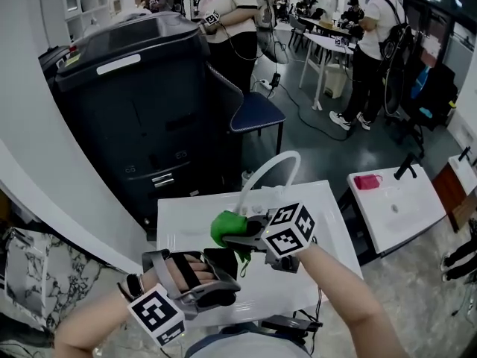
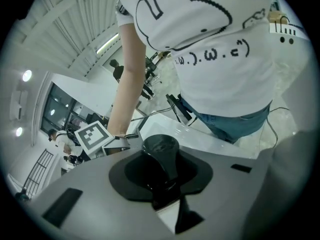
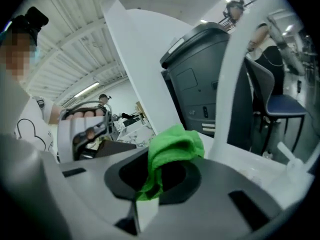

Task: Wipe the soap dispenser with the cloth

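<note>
- While the left gripper (image 1: 222, 271) has it clenched, the dark soap dispenser (image 1: 221, 262) hangs over the near middle of the white table (image 1: 328, 222); the left gripper view shows its black top (image 2: 161, 154) wedged between the jaws.
- Green cloth (image 1: 226, 227) at twelve o'clock of the dispenser, just beside it, and contact can't be called from here.
- Right gripper (image 1: 240, 240) bites down on that cloth, a bunched fold (image 3: 172, 149) bulging out of the jaws.
- White arched tube (image 1: 272, 170) at one o'clock of the cloth.
- Big dark bin (image 1: 141, 103) at eleven o'clock, blue chair (image 1: 253, 114) at twelve, both past the table.
</note>
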Action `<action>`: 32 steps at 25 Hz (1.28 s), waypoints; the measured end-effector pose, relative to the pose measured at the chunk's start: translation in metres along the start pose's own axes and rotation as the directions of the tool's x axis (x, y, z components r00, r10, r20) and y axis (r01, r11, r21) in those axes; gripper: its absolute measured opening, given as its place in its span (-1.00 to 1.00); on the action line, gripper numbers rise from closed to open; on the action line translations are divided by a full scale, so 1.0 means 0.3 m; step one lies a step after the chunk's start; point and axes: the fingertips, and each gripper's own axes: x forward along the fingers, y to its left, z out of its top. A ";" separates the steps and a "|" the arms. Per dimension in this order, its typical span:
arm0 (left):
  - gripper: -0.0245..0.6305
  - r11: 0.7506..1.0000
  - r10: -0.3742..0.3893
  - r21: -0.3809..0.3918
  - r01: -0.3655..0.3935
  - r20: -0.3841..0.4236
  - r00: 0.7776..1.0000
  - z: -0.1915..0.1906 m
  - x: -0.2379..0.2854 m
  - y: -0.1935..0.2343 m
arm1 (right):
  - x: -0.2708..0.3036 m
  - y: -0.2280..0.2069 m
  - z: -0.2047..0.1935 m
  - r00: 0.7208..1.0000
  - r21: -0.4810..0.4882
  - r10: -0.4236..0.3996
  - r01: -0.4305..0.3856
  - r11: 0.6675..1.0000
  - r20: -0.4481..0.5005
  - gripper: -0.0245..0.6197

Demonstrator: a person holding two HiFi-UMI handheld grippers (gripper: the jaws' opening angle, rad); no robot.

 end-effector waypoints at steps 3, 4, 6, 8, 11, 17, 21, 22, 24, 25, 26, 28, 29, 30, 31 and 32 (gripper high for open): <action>-0.63 0.987 0.069 -0.151 -0.059 0.062 0.996 0.004 -0.056 0.036 | -0.006 -0.061 -0.080 0.997 0.025 -0.078 0.079 0.997 -0.023 -0.79; -0.63 0.964 0.116 -0.252 -0.088 0.097 0.989 -0.003 -0.083 0.063 | -0.015 -0.064 -0.094 0.996 0.033 -0.094 0.094 0.995 -0.011 -0.79; -0.63 0.873 0.244 -0.465 -0.146 0.156 0.957 -0.036 -0.143 0.131 | -0.045 -0.045 -0.093 0.993 0.061 -0.103 0.099 0.993 0.056 -0.79; -0.64 0.765 0.386 -0.610 -0.209 0.174 0.906 -0.088 -0.204 0.207 | -0.083 -0.009 -0.070 0.984 0.082 -0.109 0.098 0.992 0.138 -0.79; -0.65 0.488 0.581 -0.829 -0.272 0.076 0.811 -0.226 -0.280 0.274 | -0.136 0.049 -0.041 0.961 0.088 -0.143 0.125 0.988 0.237 -0.79; -0.65 0.039 0.742 -0.995 -0.097 -0.036 0.670 -0.405 -0.381 0.323 | -0.170 0.097 -0.020 0.911 0.135 -0.183 0.142 0.981 0.369 -0.79; -0.65 -0.038 0.793 -0.991 0.130 0.049 0.608 -0.382 -0.412 0.365 | -0.115 0.094 -0.026 0.879 0.271 -0.098 -0.037 0.962 0.467 -0.79; -0.65 -0.055 0.801 -0.984 0.167 0.056 0.596 -0.378 -0.415 0.380 | -0.096 0.102 -0.016 0.864 0.296 -0.063 -0.102 0.950 0.500 -0.79; -0.65 -0.081 0.815 -0.974 0.210 0.057 0.577 -0.376 -0.418 0.410 | -0.063 0.127 0.015 0.823 0.318 0.008 -0.229 0.920 0.568 -0.79; -0.65 -0.092 0.823 -0.971 0.222 0.052 0.566 -0.377 -0.423 0.421 | -0.052 0.138 0.032 0.798 0.317 0.039 -0.283 0.905 0.601 -0.79; -0.65 -0.103 0.832 -0.967 0.234 0.045 0.553 -0.382 -0.430 0.428 | -0.046 0.148 0.048 0.771 0.311 0.065 -0.330 0.891 0.633 -0.79; -0.65 -0.128 0.856 -0.949 0.288 0.041 0.516 -0.399 -0.451 0.433 | -0.052 0.160 0.070 0.718 0.290 0.104 -0.403 0.868 0.689 -0.79; -0.65 -0.137 0.869 -0.931 0.338 0.051 0.492 -0.407 -0.461 0.432 | -0.059 0.167 0.077 0.696 0.275 0.119 -0.427 0.862 0.708 -0.79; -0.65 -0.141 0.881 -0.908 0.395 0.067 0.468 -0.413 -0.469 0.430 | -0.067 0.176 0.083 0.680 0.256 0.136 -0.443 0.860 0.720 -0.79; -0.65 -0.142 0.888 -0.884 0.444 0.084 0.452 -0.415 -0.474 0.428 | -0.072 0.186 0.088 0.672 0.235 0.155 -0.452 0.861 0.724 -0.79; -0.65 -0.141 0.890 -0.867 0.477 0.099 0.444 -0.416 -0.478 0.426 | -0.074 0.195 0.090 0.671 0.217 0.172 -0.455 0.863 0.721 -0.79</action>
